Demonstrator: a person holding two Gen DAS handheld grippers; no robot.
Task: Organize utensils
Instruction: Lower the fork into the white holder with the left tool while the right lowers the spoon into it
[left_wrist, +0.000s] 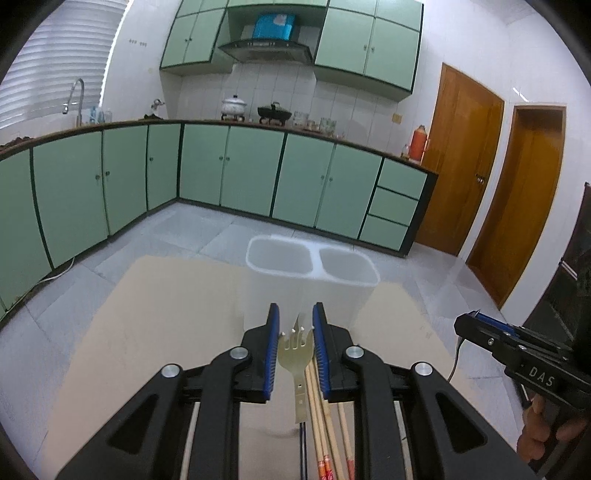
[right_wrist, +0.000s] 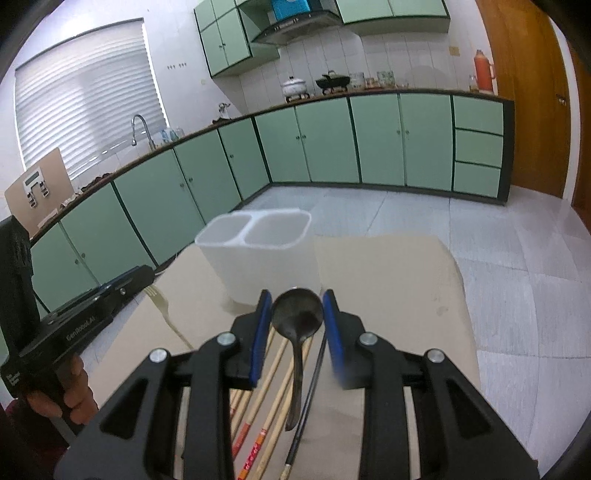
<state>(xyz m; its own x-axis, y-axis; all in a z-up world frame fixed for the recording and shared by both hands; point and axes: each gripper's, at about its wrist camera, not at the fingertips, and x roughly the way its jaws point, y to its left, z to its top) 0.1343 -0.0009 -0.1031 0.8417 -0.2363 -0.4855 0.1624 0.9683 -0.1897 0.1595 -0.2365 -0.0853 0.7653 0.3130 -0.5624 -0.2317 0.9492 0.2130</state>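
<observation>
A white two-compartment utensil holder (left_wrist: 312, 273) (right_wrist: 258, 251) stands on a tan mat. My left gripper (left_wrist: 295, 325) is open, its fingers either side of a gold fork (left_wrist: 295, 354) lying on the mat beside several wooden chopsticks (left_wrist: 321, 417). My right gripper (right_wrist: 297, 310) is open around the bowl of a dark spoon (right_wrist: 297, 314), which lies among wooden chopsticks (right_wrist: 258, 402) and a black chopstick (right_wrist: 306, 402). The fork also shows in the right wrist view (right_wrist: 162, 306), under the left gripper's tip (right_wrist: 125, 284). The right gripper shows in the left wrist view (left_wrist: 476, 325).
The tan mat (left_wrist: 166, 332) (right_wrist: 388, 295) covers the tabletop, with grey floor tiles beyond its edges. Green kitchen cabinets (left_wrist: 251, 170) line the far walls. Wooden doors (left_wrist: 458, 158) stand at the right.
</observation>
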